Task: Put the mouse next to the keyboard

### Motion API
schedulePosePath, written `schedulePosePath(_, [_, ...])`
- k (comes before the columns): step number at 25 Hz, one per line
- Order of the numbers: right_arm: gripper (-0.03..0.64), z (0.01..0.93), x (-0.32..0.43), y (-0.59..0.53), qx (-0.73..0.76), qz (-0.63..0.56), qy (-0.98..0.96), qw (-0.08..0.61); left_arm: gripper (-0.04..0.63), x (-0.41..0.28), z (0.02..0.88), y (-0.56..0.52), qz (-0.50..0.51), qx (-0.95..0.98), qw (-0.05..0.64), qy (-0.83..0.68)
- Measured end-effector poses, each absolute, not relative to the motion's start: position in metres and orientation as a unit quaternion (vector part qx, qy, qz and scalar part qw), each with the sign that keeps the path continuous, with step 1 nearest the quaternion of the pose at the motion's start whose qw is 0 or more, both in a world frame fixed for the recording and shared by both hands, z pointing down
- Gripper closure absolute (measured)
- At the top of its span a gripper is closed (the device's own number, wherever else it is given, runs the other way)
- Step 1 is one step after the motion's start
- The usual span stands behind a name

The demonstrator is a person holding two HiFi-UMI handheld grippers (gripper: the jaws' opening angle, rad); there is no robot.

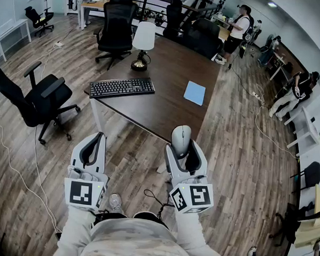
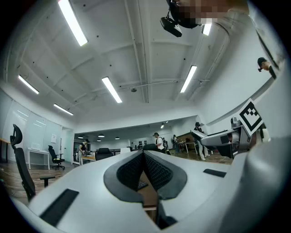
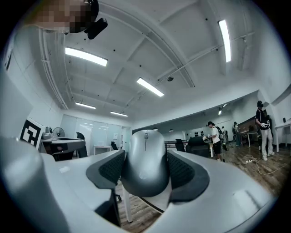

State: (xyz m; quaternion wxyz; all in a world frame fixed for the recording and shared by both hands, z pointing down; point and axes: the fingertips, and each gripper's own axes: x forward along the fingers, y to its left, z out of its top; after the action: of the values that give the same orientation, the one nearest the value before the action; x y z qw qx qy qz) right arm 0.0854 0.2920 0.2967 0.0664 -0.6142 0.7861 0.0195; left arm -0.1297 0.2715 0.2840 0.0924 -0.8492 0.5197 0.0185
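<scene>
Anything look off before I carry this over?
Nothing stands out. The mouse sits squarely in the right gripper, the keyboard lies flat on the table, and the lamp stands upright.

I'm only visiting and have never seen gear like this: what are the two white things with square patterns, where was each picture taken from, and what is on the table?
There is no robot: a person holds a two-jaw gripper in each hand. The head view comes from a camera on the person's head, looking down at the left gripper and right gripper; the patterned cubes are part of them. The other two pictures come from a camera riding on each gripper, looking along its jaws. The left gripper's jaws are together, with nothing between them. The right gripper is clamped on a grey mouse, held in the air. Ahead stands a dark table with a black keyboard, a lamp and a flat blue pad.
</scene>
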Motion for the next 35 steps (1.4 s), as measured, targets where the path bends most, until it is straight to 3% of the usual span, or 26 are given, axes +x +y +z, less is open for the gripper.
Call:
schedulePosePath(12, [0.311,0.295,0.084,0.284,-0.618,0.025,0.783,0.069,0.591,-0.134,0.284,0.262,0.018,-0.849,0.095,0.52])
schedulePosePath(35, [0.31,0.298,0.042,0.18,-0.653,0.023,0.752,0.089,0.591,-0.186,0.283,0.144,0.024,-0.861,0.105,0.498])
